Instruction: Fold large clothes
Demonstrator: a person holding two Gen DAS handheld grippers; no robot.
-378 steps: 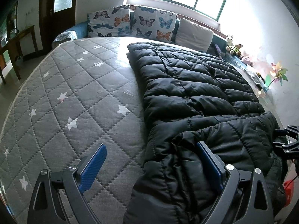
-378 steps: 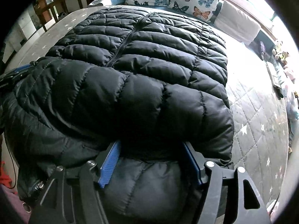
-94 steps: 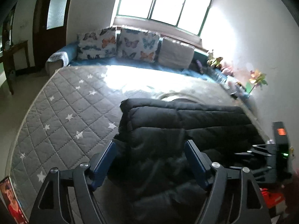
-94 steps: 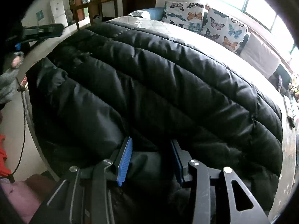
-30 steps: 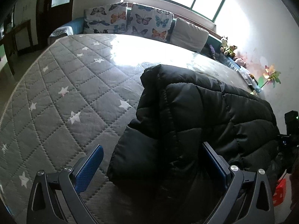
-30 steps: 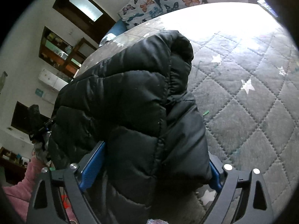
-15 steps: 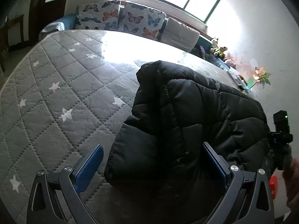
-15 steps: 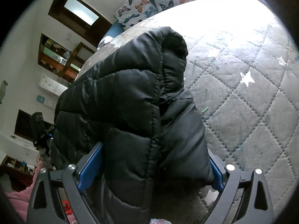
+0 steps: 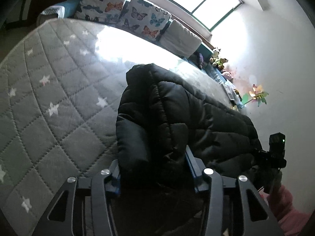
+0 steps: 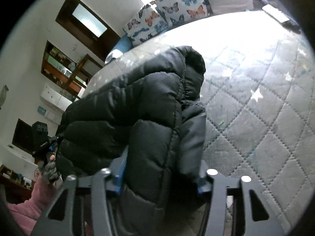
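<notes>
Item: jacket (image 9: 177, 118), black, puffy, folded bundle at near edge of bed (image 9: 49, 98). Left gripper (image 9: 153, 174), right gripper (image 10: 160, 177): jaws just closed, each clamping one end. Handling: lift both ends level, keep layers pinched.

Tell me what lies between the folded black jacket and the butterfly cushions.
Only bare grey starred mattress, sunlit near the far end, lies between the black jacket and the butterfly cushions. The left wrist view shows it best.
</notes>
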